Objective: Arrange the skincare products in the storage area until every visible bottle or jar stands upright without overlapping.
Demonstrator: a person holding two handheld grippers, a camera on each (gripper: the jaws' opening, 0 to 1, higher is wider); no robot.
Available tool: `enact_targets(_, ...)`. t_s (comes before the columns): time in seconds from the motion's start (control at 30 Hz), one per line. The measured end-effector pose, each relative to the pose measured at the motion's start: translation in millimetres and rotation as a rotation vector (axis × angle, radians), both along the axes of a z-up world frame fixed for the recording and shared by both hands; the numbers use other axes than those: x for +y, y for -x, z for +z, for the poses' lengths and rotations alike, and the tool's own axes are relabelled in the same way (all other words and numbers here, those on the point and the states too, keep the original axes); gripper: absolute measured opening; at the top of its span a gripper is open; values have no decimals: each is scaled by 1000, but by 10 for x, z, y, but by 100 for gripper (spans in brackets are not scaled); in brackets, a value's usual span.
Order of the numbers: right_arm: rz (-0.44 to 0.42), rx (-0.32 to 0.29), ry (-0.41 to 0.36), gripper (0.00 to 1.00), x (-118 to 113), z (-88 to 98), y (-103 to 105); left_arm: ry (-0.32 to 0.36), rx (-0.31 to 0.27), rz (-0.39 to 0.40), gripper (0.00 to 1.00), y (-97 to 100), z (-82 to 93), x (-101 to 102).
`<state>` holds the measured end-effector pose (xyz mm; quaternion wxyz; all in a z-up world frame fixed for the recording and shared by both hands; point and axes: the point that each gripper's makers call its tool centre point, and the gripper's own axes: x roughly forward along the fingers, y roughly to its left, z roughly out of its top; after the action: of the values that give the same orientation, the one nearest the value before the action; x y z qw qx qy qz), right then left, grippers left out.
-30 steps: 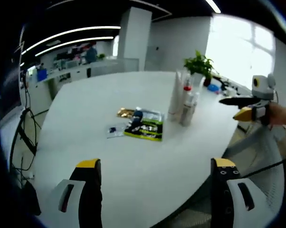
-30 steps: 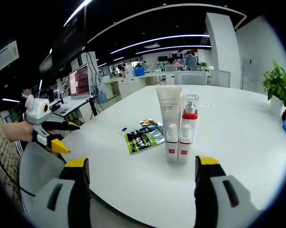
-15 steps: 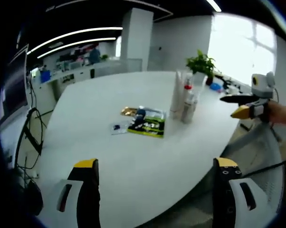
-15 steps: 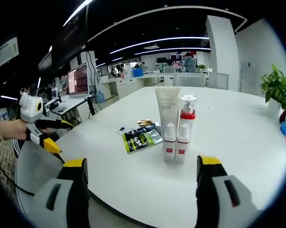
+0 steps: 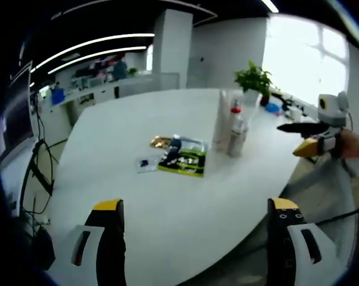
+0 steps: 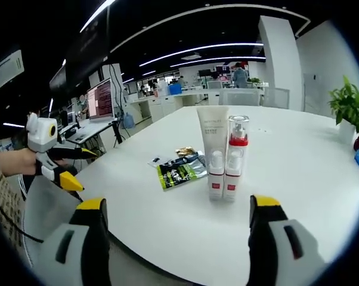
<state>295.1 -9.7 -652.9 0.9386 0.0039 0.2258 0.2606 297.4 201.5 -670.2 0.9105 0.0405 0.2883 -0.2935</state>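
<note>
My left gripper and right gripper hang at the edge of the wide white surface, fingers spread apart on both and holding nothing. In the right gripper view, a tall white squeeze tube and a white pump bottle with a red collar stand upright, side by side, mid-surface. Just beside them to the left lie flat green-and-black sachets. A potted green plant sits at the far end.
</note>
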Motion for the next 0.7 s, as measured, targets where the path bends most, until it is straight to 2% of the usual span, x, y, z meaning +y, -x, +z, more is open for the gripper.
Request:
enact_targets(0.2,7,9,5,99,2,-23,9,-32,16,-2,97,-39,-38,-84)
enact_targets(0.47,57,34,1,99,75,-59,48,-53,30,8,97,-116,-49,-255)
enact_targets(0.7,77,67,7,99,101,-113,86,-84,56,-1,97,-176,-97,-307)
